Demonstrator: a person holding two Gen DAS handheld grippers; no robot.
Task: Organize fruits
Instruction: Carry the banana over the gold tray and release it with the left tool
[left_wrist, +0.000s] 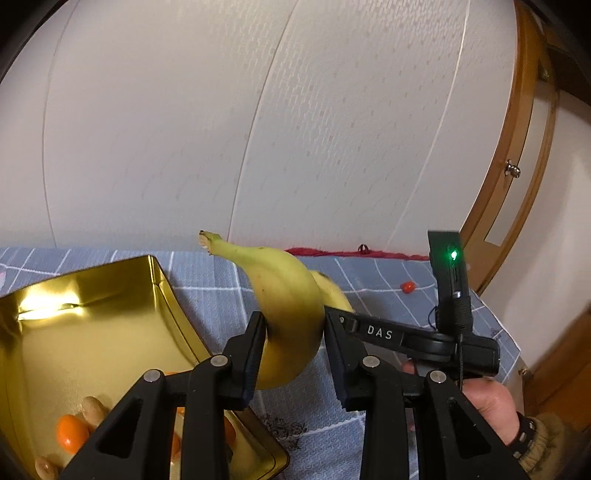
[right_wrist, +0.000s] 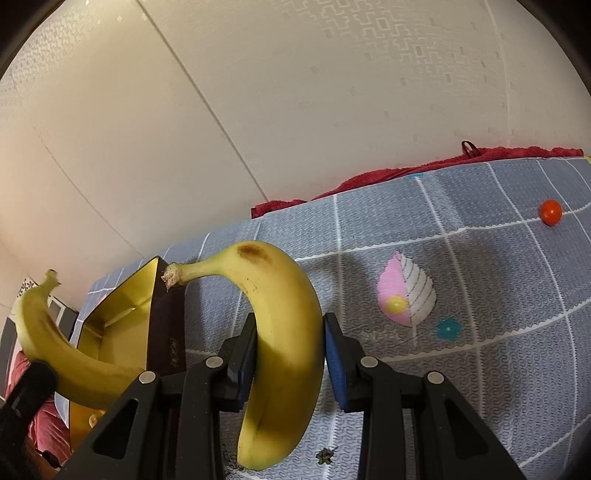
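My left gripper (left_wrist: 294, 325) is shut on a yellow banana (left_wrist: 284, 295), held stem up just right of a gold tin (left_wrist: 168, 295). Small oranges (left_wrist: 70, 435) and peanuts (left_wrist: 94, 410) lie in the tin. In the left wrist view, a finger (left_wrist: 380, 333) of the right gripper reaches in from the right, held by a hand (left_wrist: 491, 402), with a second banana (left_wrist: 334, 291) at its tip. My right gripper (right_wrist: 291, 325) is shut on that second banana (right_wrist: 288, 317). The left one's banana (right_wrist: 55, 350) shows at far left, beside the tin (right_wrist: 122, 314).
A blue-grey checked cloth (right_wrist: 480, 295) covers the surface. On it, far to the right, lies a small red tomato (right_wrist: 551, 211), also the red tomato (left_wrist: 408, 286). A red towel (right_wrist: 406, 170) lines the back edge against the wall. A wooden door frame (left_wrist: 517, 166) stands right.
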